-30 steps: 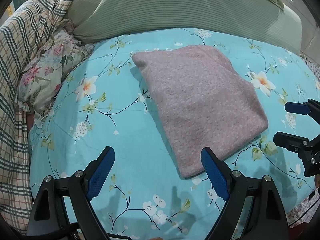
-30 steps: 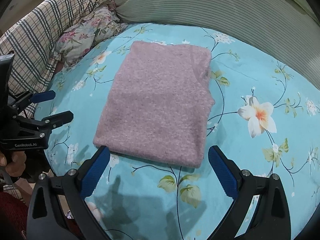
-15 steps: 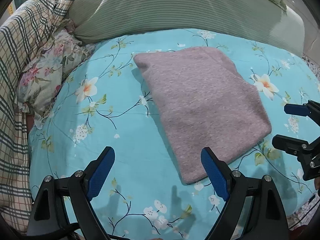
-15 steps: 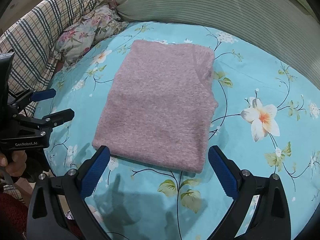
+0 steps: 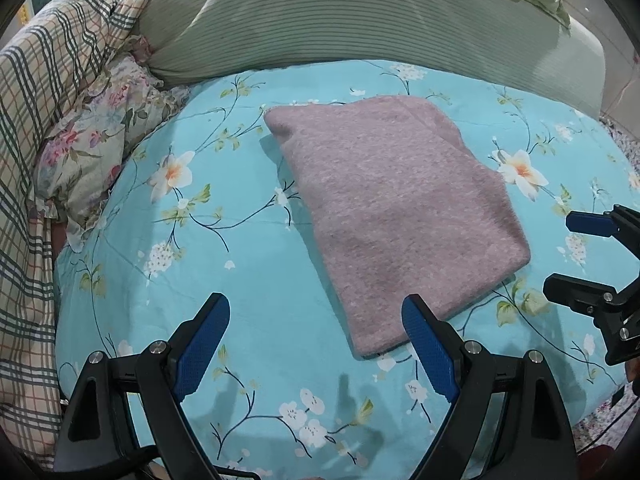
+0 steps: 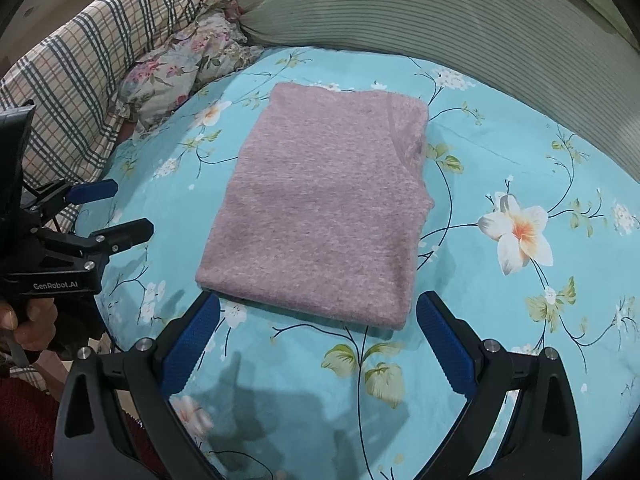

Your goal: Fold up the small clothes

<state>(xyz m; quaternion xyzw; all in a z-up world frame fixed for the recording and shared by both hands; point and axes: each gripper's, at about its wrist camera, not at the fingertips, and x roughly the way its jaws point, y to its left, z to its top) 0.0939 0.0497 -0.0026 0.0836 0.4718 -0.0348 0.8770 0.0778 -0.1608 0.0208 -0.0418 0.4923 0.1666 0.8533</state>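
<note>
One pink knit garment (image 5: 392,216) lies folded into a neat rectangle on the floral blue bed sheet (image 5: 208,264). Two grippers hover at its near edge: left gripper (image 5: 316,344) and right gripper (image 6: 318,336), jaws spread wide, gripping nothing. One striped green pillow (image 5: 340,20) behind, possibly a second beyond.

Both wrist views look forward and down over the bed (image 5: 248,240) from close above; left from the garment's (image 5: 392,216) left, right nearer-on; both share it.
</note>
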